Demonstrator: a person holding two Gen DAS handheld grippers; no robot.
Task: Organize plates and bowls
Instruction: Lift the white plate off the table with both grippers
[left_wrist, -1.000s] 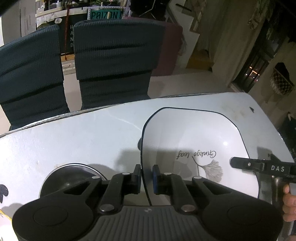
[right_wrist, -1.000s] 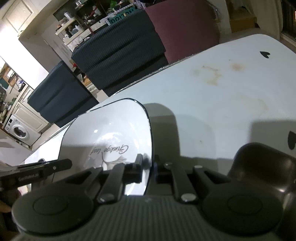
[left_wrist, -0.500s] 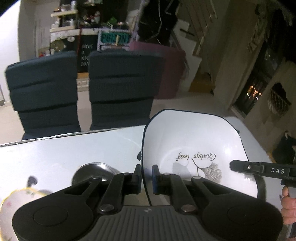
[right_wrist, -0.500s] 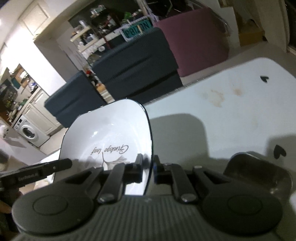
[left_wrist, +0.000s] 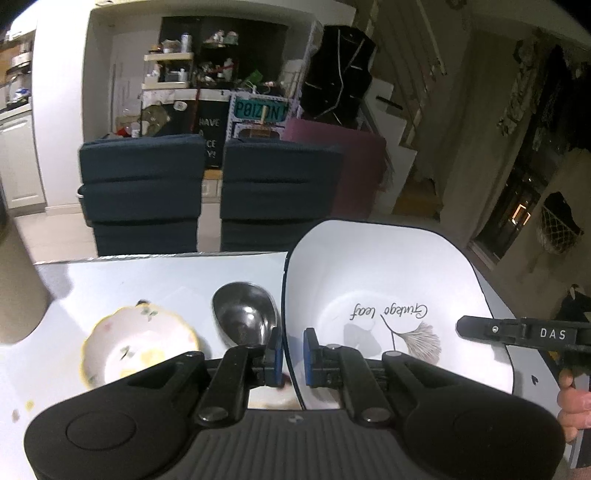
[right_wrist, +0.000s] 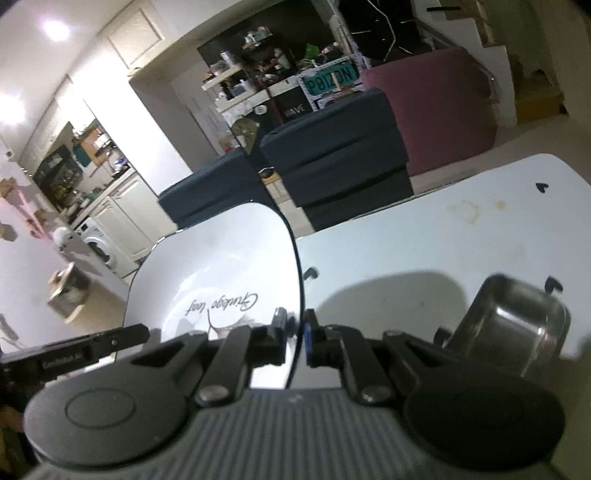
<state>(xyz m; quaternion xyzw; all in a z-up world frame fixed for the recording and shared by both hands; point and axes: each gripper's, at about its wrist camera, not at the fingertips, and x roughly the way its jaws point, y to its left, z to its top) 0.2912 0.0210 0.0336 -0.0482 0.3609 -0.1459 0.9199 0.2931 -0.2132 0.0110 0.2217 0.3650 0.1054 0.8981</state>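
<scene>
1. The white square plate (left_wrist: 388, 295), printed with a leaf, hangs tilted above the table (left_wrist: 166, 273), clear of its surface.
2. The left gripper (left_wrist: 293, 354) is clamped on the plate's left rim; the right gripper (right_wrist: 297, 341) is clamped on its right rim.
3. Left of the plate, on the table, sit a steel bowl (left_wrist: 243, 314) and a floral bowl (left_wrist: 140, 347).
4. Right of the plate stands a steel container (right_wrist: 517, 328).

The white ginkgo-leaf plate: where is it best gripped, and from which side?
By its thin raised rim, from both sides. The white ginkgo-leaf plate is wide and shallow, so only the edge fits between jaws. The left hand-held gripper and right hand-held gripper each pinch an opposite edge.
</scene>
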